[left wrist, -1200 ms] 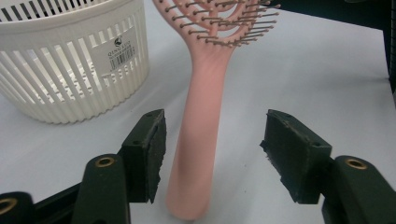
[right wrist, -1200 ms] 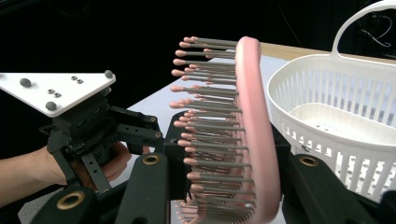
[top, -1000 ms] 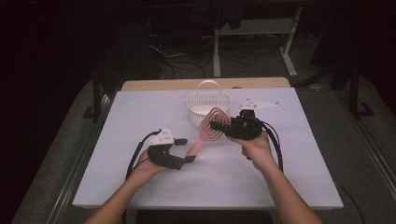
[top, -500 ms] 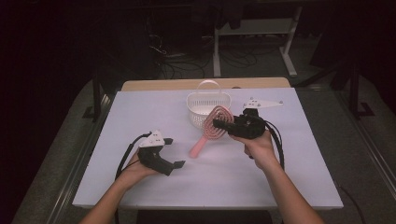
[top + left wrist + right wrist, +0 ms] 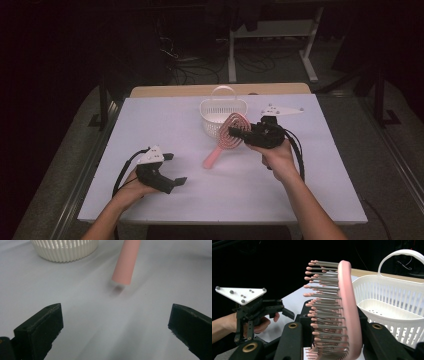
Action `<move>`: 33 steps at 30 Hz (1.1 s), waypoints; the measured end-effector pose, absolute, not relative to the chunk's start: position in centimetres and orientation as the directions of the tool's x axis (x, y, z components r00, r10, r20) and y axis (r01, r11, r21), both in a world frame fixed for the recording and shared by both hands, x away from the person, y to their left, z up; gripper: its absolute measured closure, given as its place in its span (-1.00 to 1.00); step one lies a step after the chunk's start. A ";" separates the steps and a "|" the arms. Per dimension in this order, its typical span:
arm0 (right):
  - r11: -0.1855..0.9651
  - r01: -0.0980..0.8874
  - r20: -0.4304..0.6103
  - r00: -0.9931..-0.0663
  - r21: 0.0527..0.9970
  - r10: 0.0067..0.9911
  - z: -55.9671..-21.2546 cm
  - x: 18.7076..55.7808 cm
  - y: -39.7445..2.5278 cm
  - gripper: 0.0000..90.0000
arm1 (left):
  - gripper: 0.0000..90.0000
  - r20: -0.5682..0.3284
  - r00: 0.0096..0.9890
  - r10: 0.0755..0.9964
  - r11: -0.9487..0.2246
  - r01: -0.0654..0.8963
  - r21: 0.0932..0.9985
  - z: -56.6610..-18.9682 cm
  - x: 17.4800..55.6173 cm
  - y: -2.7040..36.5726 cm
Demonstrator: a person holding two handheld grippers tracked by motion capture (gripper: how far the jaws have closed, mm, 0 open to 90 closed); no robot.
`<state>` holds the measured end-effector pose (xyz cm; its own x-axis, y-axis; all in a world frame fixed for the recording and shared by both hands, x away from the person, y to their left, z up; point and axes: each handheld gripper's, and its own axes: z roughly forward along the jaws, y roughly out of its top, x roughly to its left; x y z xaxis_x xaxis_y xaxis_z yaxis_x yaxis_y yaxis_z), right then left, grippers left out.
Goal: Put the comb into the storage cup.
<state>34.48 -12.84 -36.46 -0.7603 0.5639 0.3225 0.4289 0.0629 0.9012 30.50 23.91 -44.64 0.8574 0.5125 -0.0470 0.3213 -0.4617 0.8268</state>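
Note:
My right gripper [image 5: 235,131] is shut on the head of a pink hairbrush [image 5: 226,139], holding it tilted above the table with the handle end [image 5: 125,262] pointing down toward the left. In the right gripper view the brush head [image 5: 348,315] stands between the jaws, bristles facing left. My left gripper [image 5: 175,169] is open and empty at the front left of the table, its jaws wide apart in the left gripper view with the brush handle hanging ahead of them. A white slatted basket [image 5: 216,118] with a hoop handle stands just behind the brush.
The white table top [image 5: 310,170] has bare room at front and right. The basket [image 5: 392,302] sits close to the right of the brush head. A wooden strip [image 5: 180,91] runs along the far edge; dark floor with cables lies beyond.
The left gripper has let go of the brush handle and drawn back toward the front left, open. The right gripper keeps the brush head and has stayed near the basket.

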 end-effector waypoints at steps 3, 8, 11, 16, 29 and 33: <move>0.062 0.429 0.322 -0.760 0.901 0.565 -36.4 34.5 -12.9 0.39 | -1.00 -0.048 0.855 0.517 -0.460 0.324 0.827 -44.7 30.1 24.5; 0.061 0.427 0.321 -0.759 0.902 0.567 -36.4 34.5 -12.9 0.39 | -1.00 -0.059 0.847 0.528 -0.453 0.339 0.825 -44.9 29.8 25.6; 0.057 0.428 0.323 -0.756 0.902 0.569 -36.4 34.5 -13.0 0.39 | -1.00 -0.057 0.841 0.538 -0.455 0.346 0.820 -45.0 29.7 26.0; 0.053 0.429 0.324 -0.752 0.902 0.575 -36.3 34.6 -13.2 0.39 | -1.00 -0.057 0.833 0.550 -0.453 0.355 0.818 -45.0 29.7 26.0; 0.039 0.417 0.318 -0.746 0.908 0.586 -35.5 34.8 -13.8 0.39 | -1.00 -0.071 0.830 0.553 -0.460 0.375 0.805 -45.1 29.9 26.0; 0.033 0.411 0.315 -0.745 0.911 0.588 -35.1 34.9 -14.0 0.39 | -1.00 -0.060 0.835 0.547 -0.463 0.361 0.810 -45.0 29.8 26.0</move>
